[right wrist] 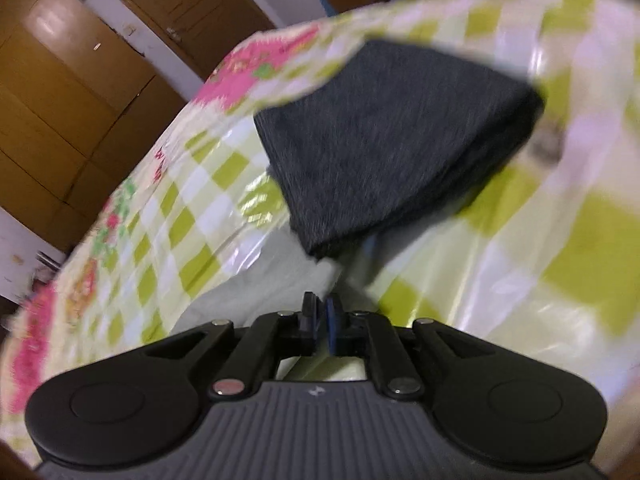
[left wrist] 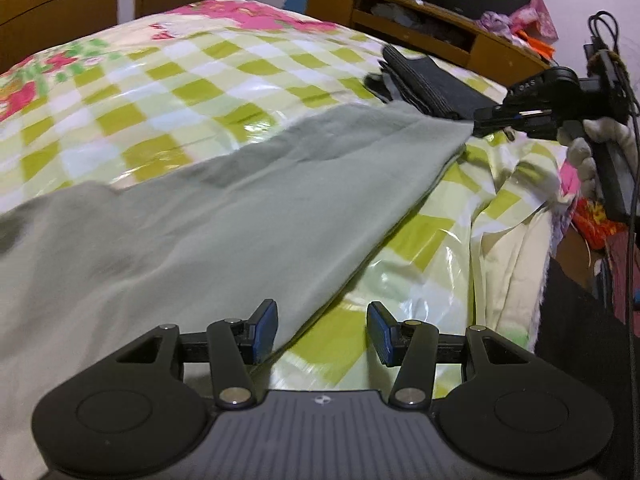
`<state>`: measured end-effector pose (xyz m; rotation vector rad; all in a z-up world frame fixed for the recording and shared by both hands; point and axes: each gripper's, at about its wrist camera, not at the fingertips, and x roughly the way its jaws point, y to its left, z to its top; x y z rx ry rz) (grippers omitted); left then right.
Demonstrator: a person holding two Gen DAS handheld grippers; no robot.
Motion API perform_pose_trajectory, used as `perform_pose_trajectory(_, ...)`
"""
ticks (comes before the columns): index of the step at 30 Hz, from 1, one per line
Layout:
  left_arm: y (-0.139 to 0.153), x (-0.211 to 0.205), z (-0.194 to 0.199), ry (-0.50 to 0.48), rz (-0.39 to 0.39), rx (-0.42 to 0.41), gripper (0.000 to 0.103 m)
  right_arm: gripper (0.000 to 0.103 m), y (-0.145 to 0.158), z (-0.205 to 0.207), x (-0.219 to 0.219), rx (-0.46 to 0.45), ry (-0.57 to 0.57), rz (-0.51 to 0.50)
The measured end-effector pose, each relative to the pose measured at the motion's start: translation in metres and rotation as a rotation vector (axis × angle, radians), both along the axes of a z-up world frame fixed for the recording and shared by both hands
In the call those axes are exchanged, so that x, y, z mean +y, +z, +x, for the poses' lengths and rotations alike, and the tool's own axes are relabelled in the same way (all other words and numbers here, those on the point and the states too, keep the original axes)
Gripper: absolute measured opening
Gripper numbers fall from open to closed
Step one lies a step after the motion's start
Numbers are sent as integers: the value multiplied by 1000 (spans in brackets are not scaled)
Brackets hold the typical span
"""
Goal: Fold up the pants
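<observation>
Pale green pants [left wrist: 224, 216] lie stretched across a bed with a green-checked cover [left wrist: 168, 80]. My left gripper [left wrist: 322, 330] is open, its left finger over the pants' near edge, its right finger over the cover. My right gripper [left wrist: 478, 124] is shut on the far corner of the pants and lifts it a little. In the right wrist view its jaws [right wrist: 322, 320] are closed on pale green cloth [right wrist: 248, 296].
A folded dark grey garment [left wrist: 432, 84] lies on the bed just behind the right gripper; it also shows in the right wrist view [right wrist: 384, 140]. A wooden shelf unit [left wrist: 420, 28] with clutter stands beyond the bed. Wooden wardrobe doors [right wrist: 72, 92] are at the left.
</observation>
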<state>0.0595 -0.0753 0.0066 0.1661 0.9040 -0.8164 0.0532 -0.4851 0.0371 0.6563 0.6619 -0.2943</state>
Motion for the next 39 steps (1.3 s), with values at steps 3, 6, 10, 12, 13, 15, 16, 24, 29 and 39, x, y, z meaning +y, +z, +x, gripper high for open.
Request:
perform_pose_trajectory(3,8,26,-4,55,-7,-22,61,9,21,7,39,-13,128,-84)
perform_pose_trajectory(6,13,57,-2,135,-3,-52,61,9,30,28,94,-25,321,-96)
perform_pose_trajectory(10,14,107,7,270,18,-88,61,9,22,76,192,-15,672,-28)
perform_pose_trajectory(12,14,132,11,329,23,-106,61,9,17,101,245,-11,821,-26)
perform_pose_trajectory(13,14,144,14,358,25,-114,61,9,15,113,271,-15,879,-31)
perform_pose_trajectory(15,13,168,19,412,27,-124,61,9,12,133,317,-15,1001,-18)
perform_pose_trajectory(16,12,179,22,435,27,-126,61,9,8,144,336,-3,1060,15)
perform_pose_trajectory(24,-21,254,34,601,78,-90,62,6,-41,226,390,130,989,61)
perform_pose_trajectory(29,-19,264,25,632,70,-114,62,7,-38,228,382,98,906,95)
perform_pose_trajectory(39,-18,283,13,687,118,-136,62,8,-34,211,406,125,959,-77)
